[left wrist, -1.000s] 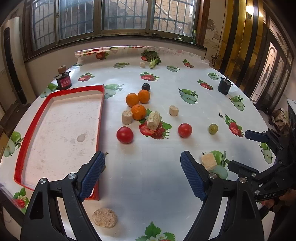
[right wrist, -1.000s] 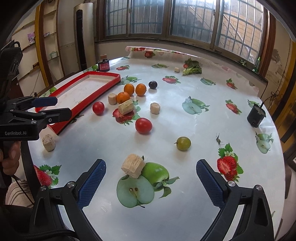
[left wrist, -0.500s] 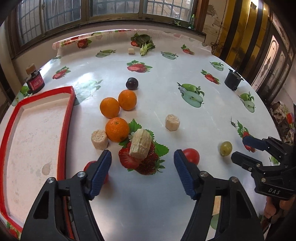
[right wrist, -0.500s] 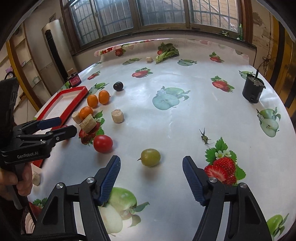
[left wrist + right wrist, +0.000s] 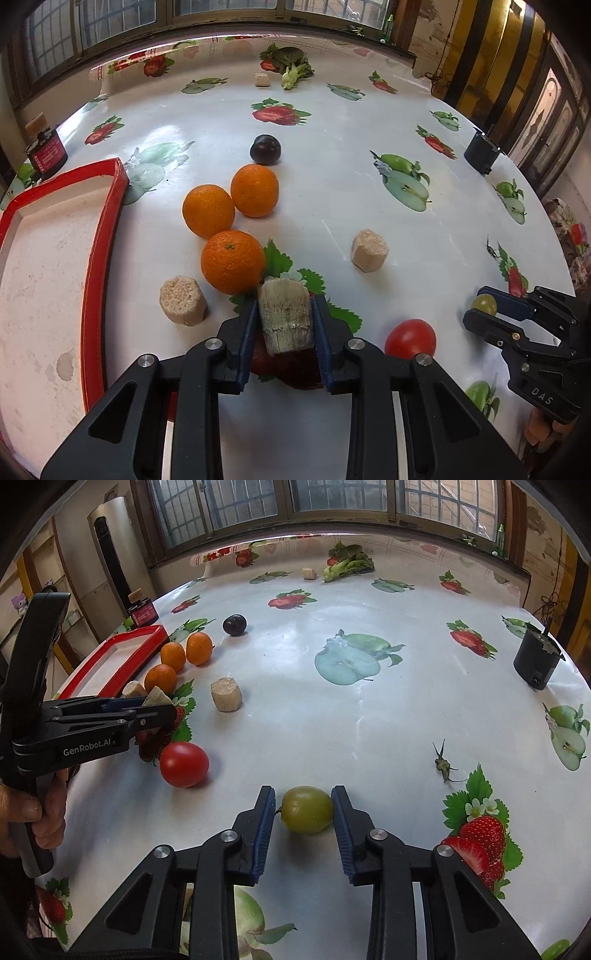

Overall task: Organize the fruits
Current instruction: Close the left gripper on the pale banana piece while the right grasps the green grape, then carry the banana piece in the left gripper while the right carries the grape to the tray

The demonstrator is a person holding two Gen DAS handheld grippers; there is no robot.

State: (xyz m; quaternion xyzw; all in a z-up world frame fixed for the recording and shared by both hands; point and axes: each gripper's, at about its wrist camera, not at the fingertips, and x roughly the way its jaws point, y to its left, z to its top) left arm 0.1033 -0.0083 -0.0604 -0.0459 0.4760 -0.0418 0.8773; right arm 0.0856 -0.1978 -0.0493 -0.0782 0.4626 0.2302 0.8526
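My left gripper [image 5: 284, 319] closing, pinches a pale fibrous cane chunk [image 5: 285, 317]; right gripper [image 5: 303, 812] closing on a round green fruit [image 5: 306, 809].

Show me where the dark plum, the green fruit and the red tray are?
dark plum [image 5: 265, 148], left wrist view, its middle.
green fruit [image 5: 306, 809], right wrist view, its middle.
red tray [image 5: 96, 254], left wrist view, its right rim.

Three oranges [image 5: 232, 260] clustered beside red tray [image 5: 99, 258]; dark plum [image 5: 265, 148] behind; red tomato [image 5: 184, 763], green fruit [image 5: 306, 809] nearer.
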